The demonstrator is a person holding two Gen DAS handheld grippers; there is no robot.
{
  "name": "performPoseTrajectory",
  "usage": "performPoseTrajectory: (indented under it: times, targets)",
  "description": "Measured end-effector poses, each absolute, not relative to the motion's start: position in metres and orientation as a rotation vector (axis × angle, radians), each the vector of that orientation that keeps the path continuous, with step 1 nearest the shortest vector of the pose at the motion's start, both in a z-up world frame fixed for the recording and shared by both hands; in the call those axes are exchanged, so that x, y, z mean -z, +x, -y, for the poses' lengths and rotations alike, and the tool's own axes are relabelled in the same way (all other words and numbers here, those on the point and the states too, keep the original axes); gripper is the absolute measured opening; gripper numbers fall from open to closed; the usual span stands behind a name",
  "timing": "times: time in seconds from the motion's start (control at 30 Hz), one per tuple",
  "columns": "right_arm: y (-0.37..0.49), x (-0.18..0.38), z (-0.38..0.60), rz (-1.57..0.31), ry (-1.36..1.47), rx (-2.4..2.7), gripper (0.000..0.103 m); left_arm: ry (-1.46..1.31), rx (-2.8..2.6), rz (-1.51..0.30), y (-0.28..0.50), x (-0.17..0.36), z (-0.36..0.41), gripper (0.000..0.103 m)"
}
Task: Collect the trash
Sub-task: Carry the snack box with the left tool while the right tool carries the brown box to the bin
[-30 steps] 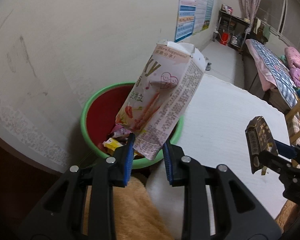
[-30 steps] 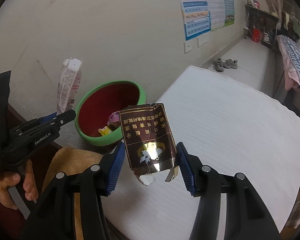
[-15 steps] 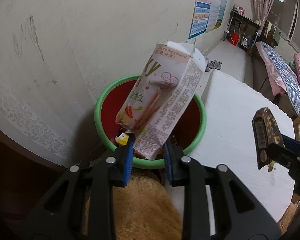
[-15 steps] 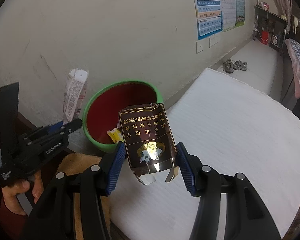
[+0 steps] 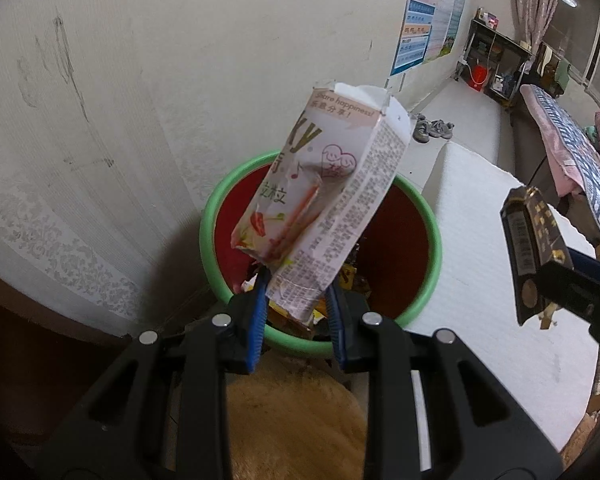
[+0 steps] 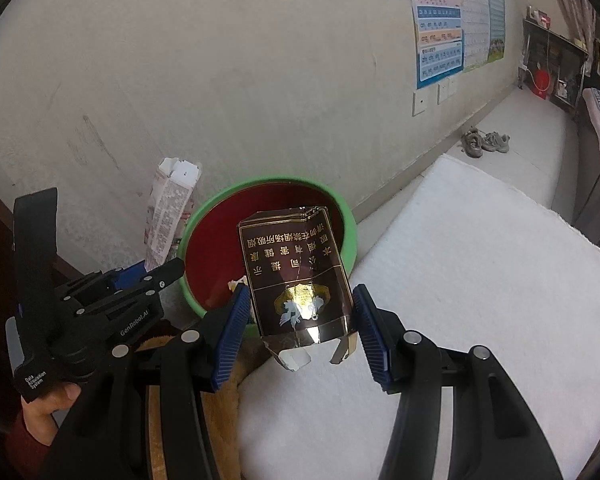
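My left gripper (image 5: 297, 316) is shut on a pink-and-white snack box (image 5: 320, 204) and holds it tilted over the green-rimmed red bin (image 5: 428, 280). Several wrappers lie in the bin's bottom. My right gripper (image 6: 300, 324) is shut on a dark brown cigarette pack (image 6: 295, 272), held upright just above the bin's near rim (image 6: 350, 216). In the right wrist view the left gripper (image 6: 155, 276) and its snack box (image 6: 167, 212) are at the bin's left edge. In the left wrist view the cigarette pack (image 5: 534, 256) is to the bin's right.
The bin stands against a cream wall (image 5: 179, 80). A white mattress-like surface (image 6: 480, 280) lies to its right. A tan furry cushion (image 5: 291, 420) is below the grippers. Shoes (image 6: 484, 142) lie on the floor farther back. A bed (image 5: 572, 148) stands at far right.
Both grippers have moved closer to the bin with their loads. The snack box now hangs over the bin's opening and the cigarette pack is over its near rim.
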State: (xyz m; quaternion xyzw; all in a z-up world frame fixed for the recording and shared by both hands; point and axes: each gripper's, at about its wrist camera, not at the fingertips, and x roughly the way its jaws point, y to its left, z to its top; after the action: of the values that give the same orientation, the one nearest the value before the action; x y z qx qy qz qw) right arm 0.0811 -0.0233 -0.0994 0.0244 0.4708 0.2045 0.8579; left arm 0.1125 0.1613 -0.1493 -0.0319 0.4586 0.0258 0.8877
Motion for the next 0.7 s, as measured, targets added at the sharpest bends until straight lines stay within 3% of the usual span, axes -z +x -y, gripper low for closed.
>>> performPoseTrajectory:
  times: [0.7]
  targets:
    - [0.136, 0.12, 0.001, -1.031, 0.081, -0.429, 0.052, -0.074, -0.062, -1.032, 0.161, 0.181, -0.172, 0.026]
